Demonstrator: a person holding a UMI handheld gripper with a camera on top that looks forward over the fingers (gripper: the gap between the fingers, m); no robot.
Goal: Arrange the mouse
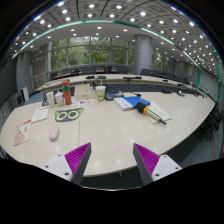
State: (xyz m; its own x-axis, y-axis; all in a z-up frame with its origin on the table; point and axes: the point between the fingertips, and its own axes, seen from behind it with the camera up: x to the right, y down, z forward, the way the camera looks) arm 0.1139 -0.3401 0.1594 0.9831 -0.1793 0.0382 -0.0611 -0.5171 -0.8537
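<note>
Hovering above the near edge of a large pale table (110,135), the gripper (110,160) holds its two fingers spread wide with nothing between them, each showing one magenta pad (77,158) on its inner face; that open, empty stance suits an approach, since the task's object is not yet within reach. Ahead of the fingers and off to their left lies the single mouse (54,133), a pale pinkish oval resting alone on bare tabletop, well apart from both fingertips, so I judge the gripper must swing left and forward before it can close on it. Beyond the mouse, further left, sits one roll of green tape (66,115) lying flat, and behind it one orange-capped bottle (68,94) stands upright. Almost straight ahead of the jaws, one light cup (100,93) stands, and to the right of it several flat items, seemingly books or papers (140,104), lie clustered; their count is unclear. Farthest off, a second long desk (125,78) and windows close the room.
</note>
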